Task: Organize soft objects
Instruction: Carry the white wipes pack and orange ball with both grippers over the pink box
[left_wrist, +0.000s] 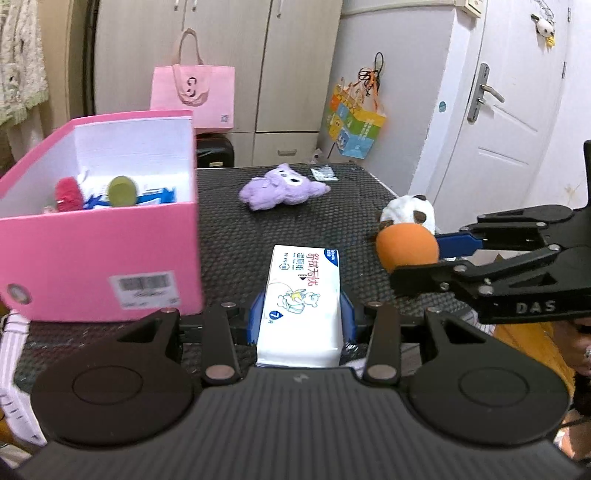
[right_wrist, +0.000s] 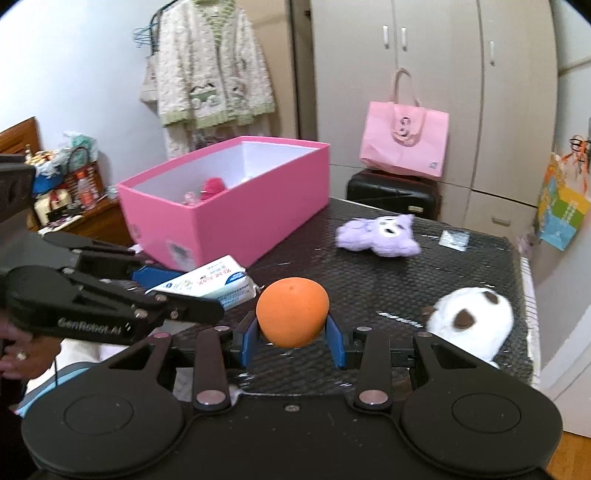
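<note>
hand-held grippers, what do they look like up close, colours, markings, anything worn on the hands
Both hand-held grippers, left and right, are matte black linkage frames with silver pivot rivets, two round discs on a ribbed base, and blue fingers. One side plate reads "GenRobot.AI", the other "DAS". A ring sits on one finger.

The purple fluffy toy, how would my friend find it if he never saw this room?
Start at the big pink cardboard box on the black mesh table. Look just past the box's open end, toward the grey cupboards, for the purple plush toy lying flat with a white face. The other plush toy lying loose on the table is white with brown patches.
</note>
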